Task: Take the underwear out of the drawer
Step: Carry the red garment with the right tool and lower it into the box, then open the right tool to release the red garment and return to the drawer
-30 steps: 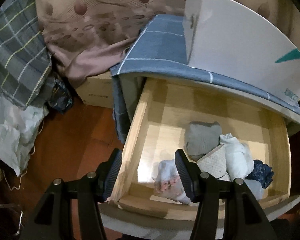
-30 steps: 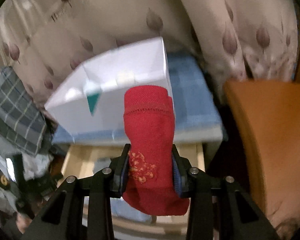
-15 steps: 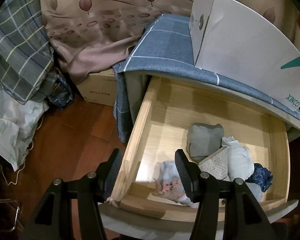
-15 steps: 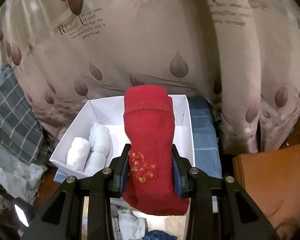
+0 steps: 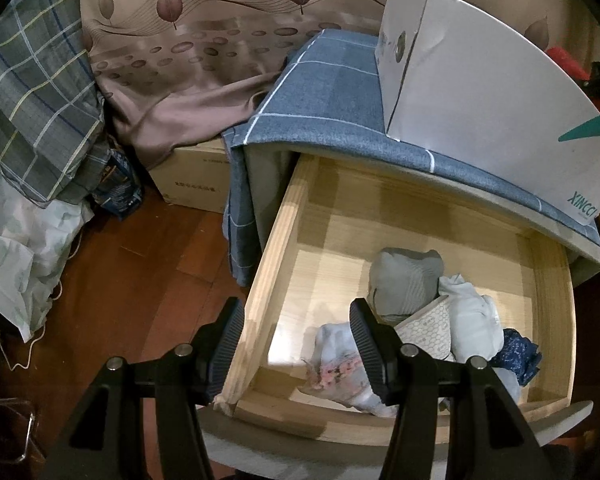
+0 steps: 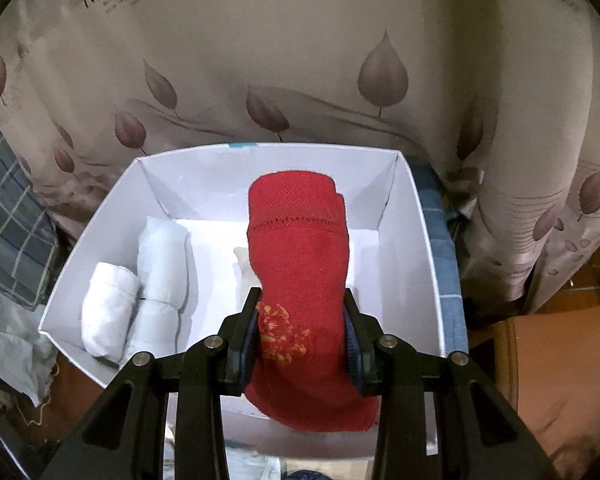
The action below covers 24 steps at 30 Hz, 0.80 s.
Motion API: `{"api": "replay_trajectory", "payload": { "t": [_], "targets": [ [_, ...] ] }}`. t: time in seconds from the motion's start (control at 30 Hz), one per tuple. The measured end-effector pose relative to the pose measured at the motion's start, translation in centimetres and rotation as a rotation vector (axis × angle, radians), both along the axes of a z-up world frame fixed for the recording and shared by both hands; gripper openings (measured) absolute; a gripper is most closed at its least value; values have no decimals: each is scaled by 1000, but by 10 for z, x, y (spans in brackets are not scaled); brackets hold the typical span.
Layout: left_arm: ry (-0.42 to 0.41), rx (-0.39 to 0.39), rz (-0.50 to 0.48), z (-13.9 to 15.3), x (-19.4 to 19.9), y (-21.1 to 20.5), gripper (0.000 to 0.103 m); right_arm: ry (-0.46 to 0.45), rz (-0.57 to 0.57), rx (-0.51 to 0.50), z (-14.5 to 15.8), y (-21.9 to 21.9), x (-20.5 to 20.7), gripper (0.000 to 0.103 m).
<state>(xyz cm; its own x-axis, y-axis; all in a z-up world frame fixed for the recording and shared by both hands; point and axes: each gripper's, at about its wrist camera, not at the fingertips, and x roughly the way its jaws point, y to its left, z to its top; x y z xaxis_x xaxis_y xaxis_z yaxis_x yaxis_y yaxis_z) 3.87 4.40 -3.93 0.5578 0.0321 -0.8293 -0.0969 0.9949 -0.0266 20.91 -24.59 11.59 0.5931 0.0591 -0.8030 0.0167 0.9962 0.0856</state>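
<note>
The wooden drawer [image 5: 272, 264] stands pulled open in the left wrist view, with several rolled underwear in its front right part: a grey roll [image 5: 406, 280], a white roll [image 5: 474, 320], a floral white one [image 5: 338, 368] and a dark blue one [image 5: 518, 354]. My left gripper [image 5: 298, 338] is open and empty above the drawer's front left corner. My right gripper [image 6: 302, 332] is shut on a rolled red underwear [image 6: 300, 264], held above the open white box [image 6: 408, 240]. White rolls [image 6: 148, 284] lie in the box's left side.
The white box [image 5: 480, 92] stands on a blue checked cloth [image 5: 320, 92] on top of the cabinet. A leaf-patterned curtain [image 6: 300, 60] hangs behind. A cardboard box [image 5: 196, 184], plaid fabric [image 5: 32, 100] and a wooden floor [image 5: 132, 280] are to the left.
My right gripper has carried the red underwear up from the drawer to above the white box, whose inside now shows. The left gripper has drawn back slightly and stays open.
</note>
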Motion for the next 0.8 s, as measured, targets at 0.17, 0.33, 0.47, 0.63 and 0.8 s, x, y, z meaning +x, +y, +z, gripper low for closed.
{"api": "replay_trajectory", "payload": {
  "t": [0.17,0.33,0.47,0.63,0.8],
  "targets": [
    [5,-3,-1,-1,0,0,56,43,7,-23,-13,3,10,36],
    [9,-6,-4,-1,1,0,56,47,14,-32,-16,6,12,38],
    [10,-7,-5,-2,1,1,56,50,14,-42,-16,8,11,40],
    [13,-7,-1,-2,0,3,56,47,20,-36,-13,9,8,49],
    [22,-5,-2,-3,1,2,56,38,31,-45,-8,13,1,54]
  ]
}}
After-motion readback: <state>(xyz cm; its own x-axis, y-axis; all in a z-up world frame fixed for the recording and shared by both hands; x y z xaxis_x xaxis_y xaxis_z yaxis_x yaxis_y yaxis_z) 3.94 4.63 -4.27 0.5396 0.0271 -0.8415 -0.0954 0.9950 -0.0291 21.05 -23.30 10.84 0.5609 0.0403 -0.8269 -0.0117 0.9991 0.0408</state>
